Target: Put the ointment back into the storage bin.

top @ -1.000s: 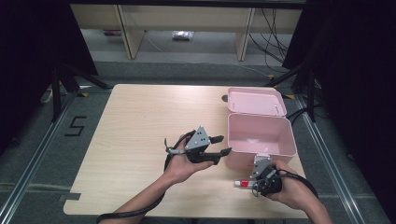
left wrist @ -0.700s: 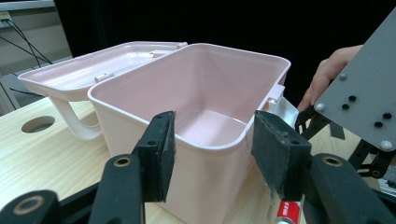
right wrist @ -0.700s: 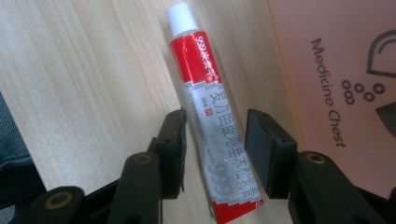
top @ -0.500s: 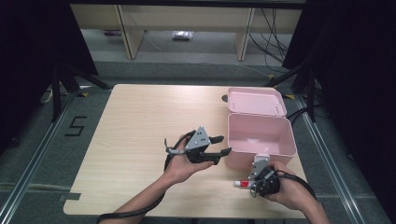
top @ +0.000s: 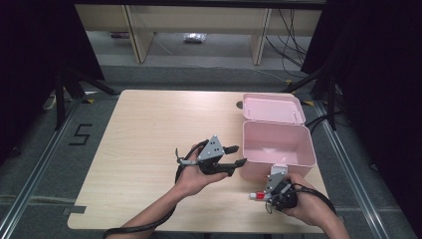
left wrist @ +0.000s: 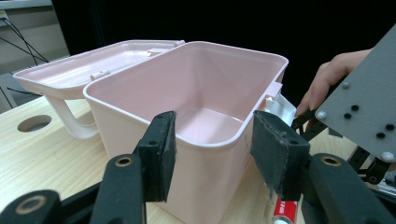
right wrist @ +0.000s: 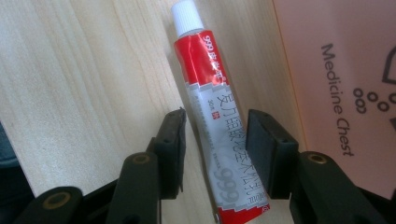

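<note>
Lying on pale table (top: pixel 134 149) — tube (right wrist: pixel 215 121).

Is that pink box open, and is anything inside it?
Open and empty: the pink box has its lid flipped back, its floor bare.

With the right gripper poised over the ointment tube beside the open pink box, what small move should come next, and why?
Probably close the right gripper on the ointment tube. Its jaws already straddle the tube's body with gaps on both sides, the tube lies flat on the table, and the pink medicine chest stands open right beside it.
</note>
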Action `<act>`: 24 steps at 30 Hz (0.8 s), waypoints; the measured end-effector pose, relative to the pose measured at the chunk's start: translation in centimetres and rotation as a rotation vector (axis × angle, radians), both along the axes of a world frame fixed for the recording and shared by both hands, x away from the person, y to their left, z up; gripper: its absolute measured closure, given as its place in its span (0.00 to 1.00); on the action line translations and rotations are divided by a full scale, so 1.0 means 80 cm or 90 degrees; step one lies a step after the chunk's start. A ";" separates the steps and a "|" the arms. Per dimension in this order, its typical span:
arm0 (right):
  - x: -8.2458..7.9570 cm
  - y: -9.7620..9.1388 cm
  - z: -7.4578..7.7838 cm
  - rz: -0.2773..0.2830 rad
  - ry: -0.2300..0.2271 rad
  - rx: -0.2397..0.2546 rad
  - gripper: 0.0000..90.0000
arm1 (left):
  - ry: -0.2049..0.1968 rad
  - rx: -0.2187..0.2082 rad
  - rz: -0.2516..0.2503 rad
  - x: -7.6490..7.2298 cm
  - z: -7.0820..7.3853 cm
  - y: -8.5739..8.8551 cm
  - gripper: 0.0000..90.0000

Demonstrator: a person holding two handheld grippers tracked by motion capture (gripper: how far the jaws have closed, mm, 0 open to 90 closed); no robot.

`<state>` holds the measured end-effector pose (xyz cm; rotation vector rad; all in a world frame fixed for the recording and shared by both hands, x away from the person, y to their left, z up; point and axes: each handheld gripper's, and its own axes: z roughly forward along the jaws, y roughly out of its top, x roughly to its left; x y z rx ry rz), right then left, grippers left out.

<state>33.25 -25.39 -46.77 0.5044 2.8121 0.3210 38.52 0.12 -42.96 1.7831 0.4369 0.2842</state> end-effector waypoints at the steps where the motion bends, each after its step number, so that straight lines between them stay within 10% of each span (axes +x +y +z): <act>1: 0.000 0.000 0.000 0.001 -0.002 -0.001 0.65 | 0.002 -0.001 0.003 0.000 0.000 0.000 0.55; 24: -0.006 0.003 -0.003 0.028 -0.009 -0.016 0.66 | 0.000 -0.001 -0.003 0.000 0.000 -0.001 0.55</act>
